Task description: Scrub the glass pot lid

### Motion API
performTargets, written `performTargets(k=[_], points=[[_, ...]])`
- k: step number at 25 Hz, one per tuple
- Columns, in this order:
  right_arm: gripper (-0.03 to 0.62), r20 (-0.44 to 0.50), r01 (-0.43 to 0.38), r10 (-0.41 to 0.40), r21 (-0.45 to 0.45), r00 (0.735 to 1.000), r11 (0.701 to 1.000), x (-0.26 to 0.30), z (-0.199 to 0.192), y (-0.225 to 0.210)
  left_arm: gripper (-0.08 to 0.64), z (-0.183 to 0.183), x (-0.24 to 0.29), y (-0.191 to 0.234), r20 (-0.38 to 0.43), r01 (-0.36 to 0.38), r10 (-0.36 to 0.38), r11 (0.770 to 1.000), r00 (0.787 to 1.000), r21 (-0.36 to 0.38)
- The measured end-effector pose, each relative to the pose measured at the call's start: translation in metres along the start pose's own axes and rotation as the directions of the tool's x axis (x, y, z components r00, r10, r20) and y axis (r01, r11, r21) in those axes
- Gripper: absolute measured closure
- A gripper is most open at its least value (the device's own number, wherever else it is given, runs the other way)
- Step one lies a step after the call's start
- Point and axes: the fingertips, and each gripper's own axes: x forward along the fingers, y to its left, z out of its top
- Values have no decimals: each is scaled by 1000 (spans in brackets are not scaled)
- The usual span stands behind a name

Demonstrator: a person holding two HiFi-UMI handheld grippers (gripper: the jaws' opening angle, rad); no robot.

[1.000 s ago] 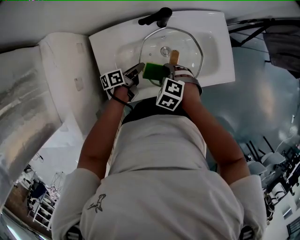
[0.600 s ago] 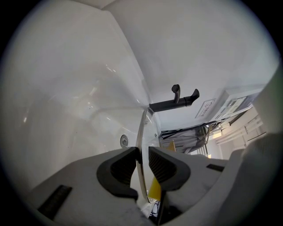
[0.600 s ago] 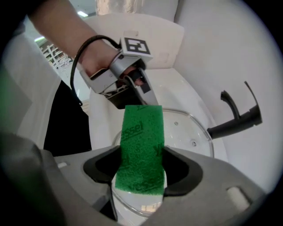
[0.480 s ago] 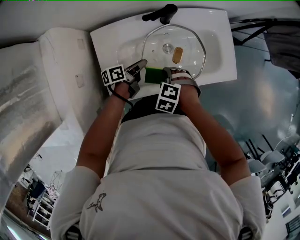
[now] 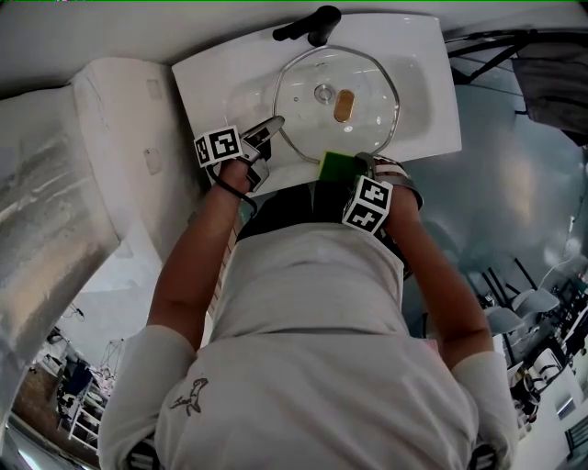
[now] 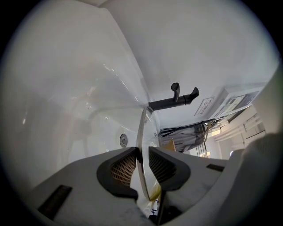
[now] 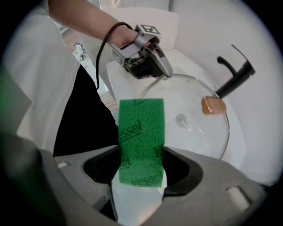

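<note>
White sink at frame top, glass lid in it.
Left gripper pinches lid's rim; right gripper, pointing down, clamps green sponge.

We count one glass lid, one green sponge, one black tap, one white basin, two claws, left claw, right claw

Left gripper seemingly pinches the glass lid; right gripper holds a green sponge at its rim

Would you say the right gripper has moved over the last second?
Yes. Against the sink, the right gripper with its green sponge slid rightward and toward the person, to the lid's near rim.
</note>
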Motion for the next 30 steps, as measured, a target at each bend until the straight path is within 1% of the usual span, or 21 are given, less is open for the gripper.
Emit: performTargets(k=[4, 6, 8, 12, 15, 18, 21, 24, 30], points=[[302, -59, 4, 2, 97, 998, 995, -3, -43, -16, 472, 0, 0, -1, -13, 2, -2, 1000, 1000, 2], [302, -47, 10, -2, 156, 999, 988, -10, -43, -25, 472, -1, 0, -1, -14, 3, -3, 1000, 1000, -1], [301, 1, 20, -21, 186, 1000, 982, -21, -21, -34, 472, -1, 0, 0, -14, 2, -2, 1000, 1000, -4], [301, 127, 3, -28, 186, 991, 983, -31, 61, -39, 472, -1, -1, -1, -12, 2, -3, 1000, 1000, -9], [301, 162, 1, -38, 220, 986, 975, -26, 105, -47, 472, 0, 1, -1, -10, 3, -3, 1000, 1000, -8], [301, 156, 10, -52, 263, 986, 965, -17, 123, -56, 472, 0, 1, -1, -10, 3, -3, 1000, 1000, -5], [302, 152, 9, -57, 302, 987, 953, -12, 120, -60, 474, -1, 1, -1, -9, 0, 0, 1000, 1000, -3], [302, 169, -12, -54, 366, 984, 931, -18, 108, -63, 474, -1, 1, -1, -7, 3, -3, 1000, 1000, 1], [302, 129, -32, -27, 440, 991, 897, -23, 62, -66, 474, 0, 0, 0, -17, 0, 1, 1000, 1000, 8]])
